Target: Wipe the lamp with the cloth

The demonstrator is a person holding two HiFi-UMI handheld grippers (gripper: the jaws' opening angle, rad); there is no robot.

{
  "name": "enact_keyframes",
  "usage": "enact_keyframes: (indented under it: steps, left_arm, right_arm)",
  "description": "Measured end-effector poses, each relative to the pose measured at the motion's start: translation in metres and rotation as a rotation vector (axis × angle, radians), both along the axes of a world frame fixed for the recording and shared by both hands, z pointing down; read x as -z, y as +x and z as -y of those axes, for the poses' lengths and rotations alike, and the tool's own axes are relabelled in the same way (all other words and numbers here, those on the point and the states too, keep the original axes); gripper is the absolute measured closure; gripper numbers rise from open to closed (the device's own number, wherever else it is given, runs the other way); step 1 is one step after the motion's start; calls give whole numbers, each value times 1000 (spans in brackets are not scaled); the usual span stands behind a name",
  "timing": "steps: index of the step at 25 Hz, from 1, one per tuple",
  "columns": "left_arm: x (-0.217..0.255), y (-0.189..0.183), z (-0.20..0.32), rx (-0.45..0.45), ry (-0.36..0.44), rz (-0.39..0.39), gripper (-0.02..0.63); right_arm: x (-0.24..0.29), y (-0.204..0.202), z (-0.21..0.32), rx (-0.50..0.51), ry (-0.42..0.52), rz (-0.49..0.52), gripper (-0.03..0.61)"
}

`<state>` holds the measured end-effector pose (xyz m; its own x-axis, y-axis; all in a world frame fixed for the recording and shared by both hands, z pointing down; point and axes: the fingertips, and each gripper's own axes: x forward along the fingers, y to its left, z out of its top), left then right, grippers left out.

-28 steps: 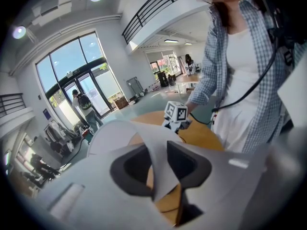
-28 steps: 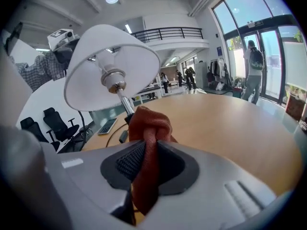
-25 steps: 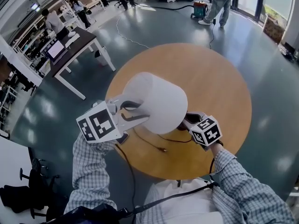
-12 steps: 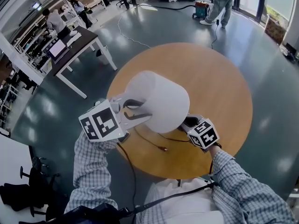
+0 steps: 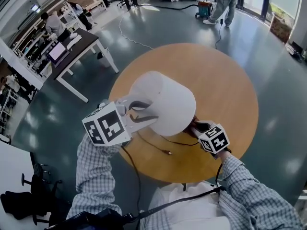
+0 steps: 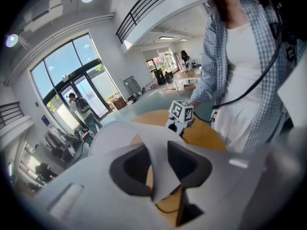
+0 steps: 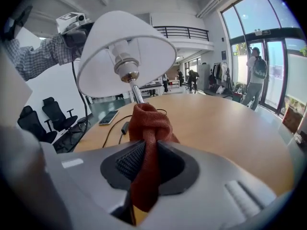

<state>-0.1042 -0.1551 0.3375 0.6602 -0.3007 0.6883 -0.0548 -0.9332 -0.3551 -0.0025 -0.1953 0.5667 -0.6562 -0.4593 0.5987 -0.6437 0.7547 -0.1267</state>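
lampshade point(image 5: 165, 102) rim between left gripper point(image 6: 160, 169) jaws

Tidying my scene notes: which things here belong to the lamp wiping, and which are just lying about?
In the job: lamp, held by left gripper; cloth, clamped in right gripper.
Lying about: phone on the round table; laptop on the far desk.

The white-shaded lamp point(image 5: 163, 107) leans over the wooden surface point(image 5: 225, 80) on a metal stem, its shade rim pinched in the left tool point(image 6: 160, 164), while the rust-red cloth point(image 7: 146, 128), bunched in the right tool point(image 7: 146, 164), sits near the stem, below the shade.
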Motion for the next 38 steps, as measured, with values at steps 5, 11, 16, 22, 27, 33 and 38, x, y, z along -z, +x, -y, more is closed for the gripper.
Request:
enact_keyframes:
  steps: [5,11,16,22,27,33,38]
  left_arm:
    - [-3,13,5,-34,22,26,503]
    - [-3,41,3,-103,66,106,497]
    - [-6,67,-2,-174,95,182,491]
    - [-10,91,-9,-245,132,249,486]
    - [-12,98,-12,-269,149,279,483]
    - [-13,108,-13,-283,177,306,476]
    - [-13,113,-14,-283,183,319,474]
  right_arm:
    - [27,36,3,-18,87,-48,503]
    - [42,87,-4,-61,123,-125,503]
    - [19,105,-24,-60,64,-180,503]
    - [-22,107,-57,-29,-53,-238,502]
    - [-59,101,-77,3,-135,-288,502]
    - [-83,92,-87,7,-196,-305,502]
    - [-85,93,-90,-4,-208,-297,502]
